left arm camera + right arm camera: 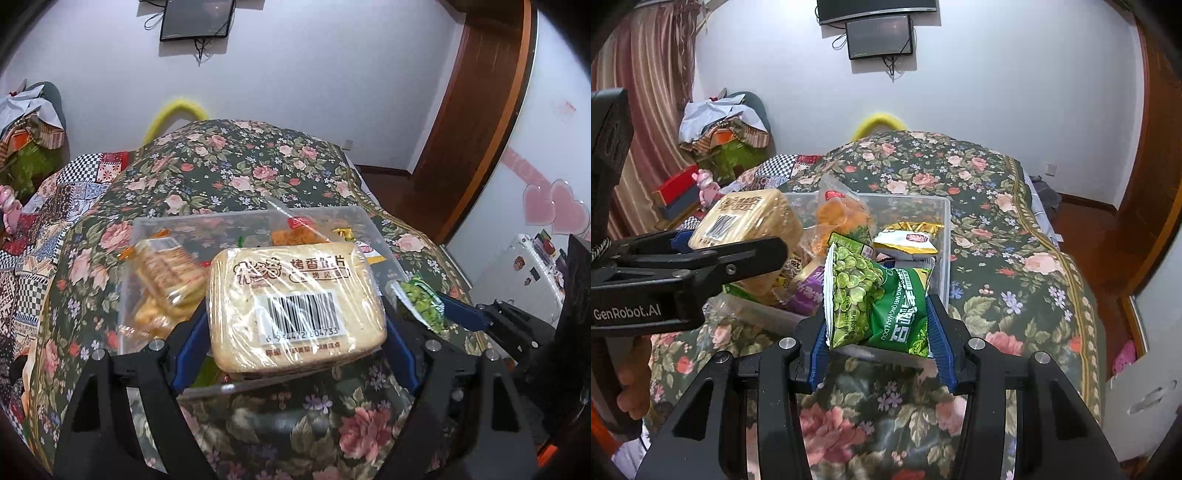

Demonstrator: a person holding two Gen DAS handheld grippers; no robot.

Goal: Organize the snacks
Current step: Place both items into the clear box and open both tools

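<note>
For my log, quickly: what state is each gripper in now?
Left gripper: closed on the toast pack.
Right gripper: closed on the green pea bag.

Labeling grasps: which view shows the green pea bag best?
Right wrist. The green pea bag fills the centre, held between the right gripper fingers, print readable, over the clear bin. Left wrist catches only a sliver of it at the right, beside the bread pack.

R gripper [877, 325]: clamped on green pea bag [877, 306], above clear bin [943, 236] w/ snacks; L gripper [701, 245] grips bread pack [742, 221].
</note>
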